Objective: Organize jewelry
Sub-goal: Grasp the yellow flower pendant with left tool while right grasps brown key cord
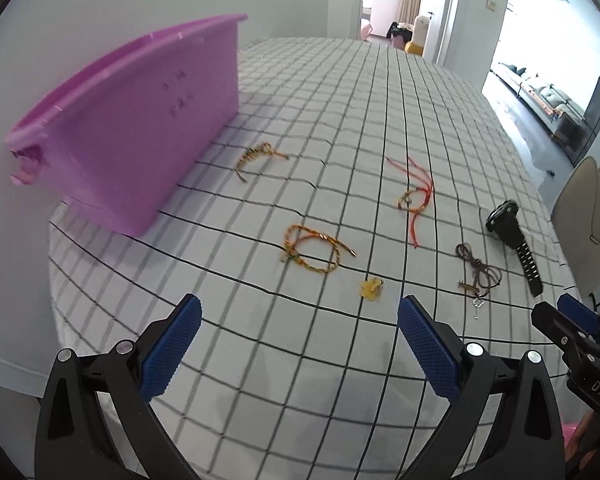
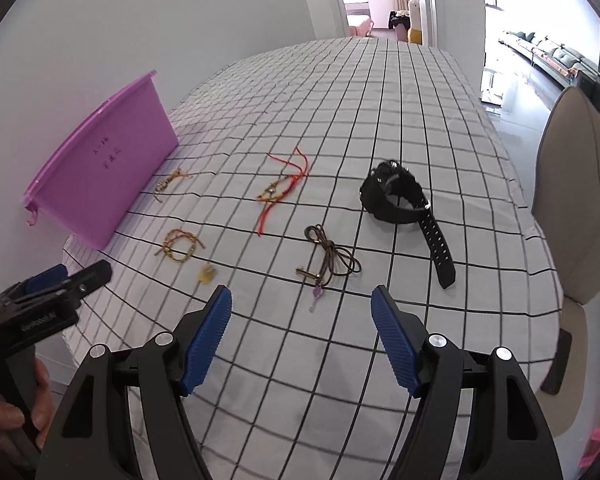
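Six pieces of jewelry are lying loose on the checked cloth, all outside the pink box, and the box is serving as the landmark here. Closest to it, just off its long wall, a short gold braid is sitting on the cloth. Nearer the cameras and also near the box's wall, a looped gold bracelet is resting flat. Just beyond that loop, away from the box, a small yellow charm is lying on its own.

Moving further from the box, a red cord bracelet is trailing its loose ends across several squares. Past it, a brown cord necklace is coiled up with a tiny purple pendant at its near end. Farthest from the box, a black watch is lying on its side, strap stretching toward the near edge of the cloth.

Now the tools. The left gripper is hovering low above the cloth, near the box's near corner, with its blue pads spread wide and nothing between them. The right gripper is hanging well away from the box, over the stretch just short of the necklace, its jaws also wide apart and holding nothing. A beige chair is standing on the far side from the box.
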